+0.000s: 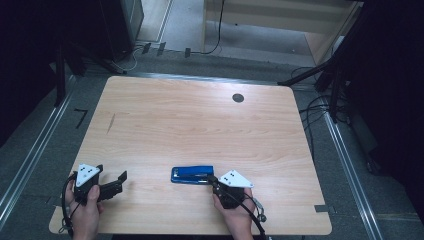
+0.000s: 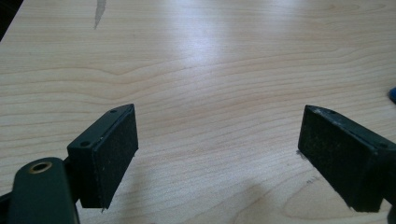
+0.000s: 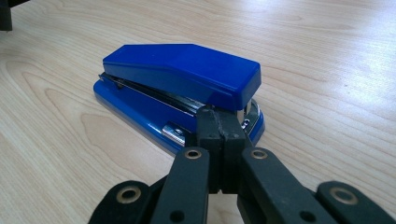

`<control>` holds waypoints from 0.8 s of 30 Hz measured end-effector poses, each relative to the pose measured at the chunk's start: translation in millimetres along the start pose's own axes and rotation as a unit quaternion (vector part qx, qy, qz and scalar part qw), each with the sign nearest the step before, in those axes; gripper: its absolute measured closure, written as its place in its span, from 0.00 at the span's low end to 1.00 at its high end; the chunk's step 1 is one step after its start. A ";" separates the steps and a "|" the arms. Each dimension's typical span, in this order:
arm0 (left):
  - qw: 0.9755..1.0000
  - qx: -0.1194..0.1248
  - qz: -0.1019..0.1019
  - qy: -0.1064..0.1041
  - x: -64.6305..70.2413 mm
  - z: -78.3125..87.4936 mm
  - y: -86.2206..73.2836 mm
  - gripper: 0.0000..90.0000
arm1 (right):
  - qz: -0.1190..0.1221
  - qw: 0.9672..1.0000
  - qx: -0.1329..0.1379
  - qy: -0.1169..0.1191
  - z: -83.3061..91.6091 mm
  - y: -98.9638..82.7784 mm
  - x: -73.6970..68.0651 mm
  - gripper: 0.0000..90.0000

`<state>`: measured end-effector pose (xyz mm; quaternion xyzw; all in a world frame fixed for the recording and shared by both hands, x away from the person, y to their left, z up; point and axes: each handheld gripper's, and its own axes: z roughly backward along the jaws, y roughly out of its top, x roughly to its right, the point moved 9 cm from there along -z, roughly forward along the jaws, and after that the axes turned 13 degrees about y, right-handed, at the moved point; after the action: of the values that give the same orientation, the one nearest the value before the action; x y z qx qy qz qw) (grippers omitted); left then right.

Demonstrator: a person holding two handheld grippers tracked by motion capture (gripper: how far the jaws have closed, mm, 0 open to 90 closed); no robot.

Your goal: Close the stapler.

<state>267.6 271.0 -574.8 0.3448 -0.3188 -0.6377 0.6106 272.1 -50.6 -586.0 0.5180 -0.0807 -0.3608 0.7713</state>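
We see the table (image 1: 165, 115) with the stapler (image 1: 192, 174) lying on it near the person's edge, a little right of the middle, lengthwise along that edge. We place the right gripper (image 1: 214, 181) just beside the stapler's right end, its closed tips at that end. We find the left gripper (image 1: 120, 181) well apart to the left, near the table's left front corner, with bare tabletop between its spread tips. A small round hole (image 1: 238, 98) sits in the tabletop toward the far edge, behind the stapler and slightly right of it.
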 end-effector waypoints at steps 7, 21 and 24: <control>1.000 -0.001 0.002 0.000 -0.6 0.1 0.0 0.13 | -0.012 1.000 -0.004 -0.002 5.9 -1.6 3.4 0.97; 1.000 -0.008 0.004 -0.004 -0.8 -0.8 -0.6 0.13 | -0.025 1.000 -0.002 -0.013 31.2 3.7 22.7 0.23; 1.000 -0.008 0.006 -0.005 -0.7 -1.0 -0.6 0.13 | -0.028 1.000 0.009 -0.007 36.9 6.5 26.7 0.17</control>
<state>268.1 271.7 -575.8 0.3348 -0.3187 -0.6383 0.6156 276.2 -93.7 -570.4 0.5243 -0.0750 -0.3855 0.7556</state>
